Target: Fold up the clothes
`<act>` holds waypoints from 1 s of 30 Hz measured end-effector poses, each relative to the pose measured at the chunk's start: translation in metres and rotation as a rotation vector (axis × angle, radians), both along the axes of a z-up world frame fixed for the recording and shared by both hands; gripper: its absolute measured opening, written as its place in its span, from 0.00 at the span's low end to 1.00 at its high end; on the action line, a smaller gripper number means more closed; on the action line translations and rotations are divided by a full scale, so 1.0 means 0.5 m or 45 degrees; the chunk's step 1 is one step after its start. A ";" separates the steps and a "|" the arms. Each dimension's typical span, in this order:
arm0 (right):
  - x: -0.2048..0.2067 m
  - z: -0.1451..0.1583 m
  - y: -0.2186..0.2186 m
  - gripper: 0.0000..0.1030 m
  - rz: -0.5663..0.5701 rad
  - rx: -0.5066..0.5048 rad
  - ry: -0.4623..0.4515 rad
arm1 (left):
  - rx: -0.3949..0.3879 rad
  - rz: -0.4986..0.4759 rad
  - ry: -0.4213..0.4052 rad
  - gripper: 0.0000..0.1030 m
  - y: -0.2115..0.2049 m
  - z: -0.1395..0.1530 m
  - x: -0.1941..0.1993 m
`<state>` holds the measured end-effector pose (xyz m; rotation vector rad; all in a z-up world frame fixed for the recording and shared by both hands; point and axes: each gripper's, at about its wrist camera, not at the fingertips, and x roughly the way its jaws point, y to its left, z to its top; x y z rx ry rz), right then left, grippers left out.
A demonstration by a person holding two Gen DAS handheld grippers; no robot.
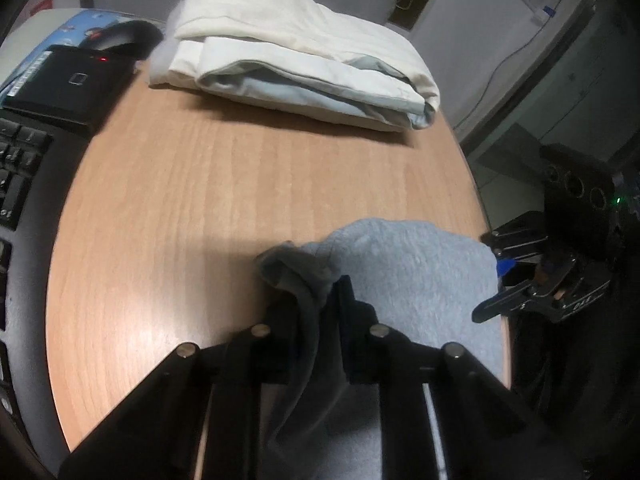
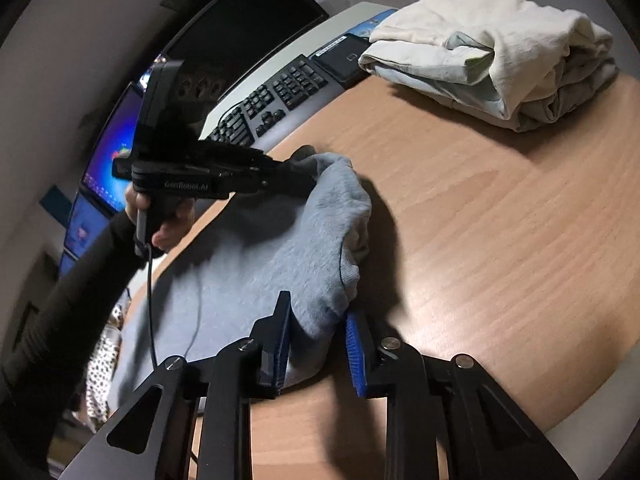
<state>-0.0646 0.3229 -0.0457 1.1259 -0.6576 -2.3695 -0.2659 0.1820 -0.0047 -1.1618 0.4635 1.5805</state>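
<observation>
So the keyboard sits off the counter's left edge. Left gripper has its fingers clamped on a bunched corner of the grey sweatshirt, which lies at the near edge, partly hanging off. Right gripper has a fold of it pinched between its blue pads. The folded cream clothes sit at the far edge.

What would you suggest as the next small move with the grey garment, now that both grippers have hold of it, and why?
Probably carry the held edge forward over the bare wooden table. The left gripper and the right gripper each pinch a bunched end of the grey garment, which hangs partly off the near edge, while the folded cream pile sits well clear at the back.
</observation>
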 end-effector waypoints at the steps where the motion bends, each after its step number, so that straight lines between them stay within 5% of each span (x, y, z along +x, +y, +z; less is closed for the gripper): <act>1: 0.000 0.005 -0.003 0.25 0.005 0.005 0.020 | 0.000 0.017 0.011 0.15 -0.017 -0.001 0.006; 5: 0.004 0.037 -0.016 0.24 0.035 0.021 0.123 | 0.048 0.084 0.081 0.14 -0.057 0.031 0.024; 9: 0.037 0.122 -0.066 0.23 0.158 0.031 0.342 | 0.146 0.144 0.172 0.14 -0.115 0.108 0.071; 13: 0.077 0.197 -0.160 0.23 0.371 0.028 0.519 | 0.244 0.259 0.260 0.14 -0.253 0.195 0.154; 18: 0.128 0.237 -0.317 0.23 0.676 0.020 0.625 | 0.283 0.465 0.354 0.15 -0.455 0.232 0.286; 25: 0.225 0.191 -0.577 0.23 1.087 0.122 0.659 | 0.407 0.907 0.247 0.16 -0.751 0.138 0.454; 30: 0.268 0.100 -0.719 0.28 1.333 0.249 0.536 | 0.399 1.151 0.184 0.21 -0.857 0.045 0.541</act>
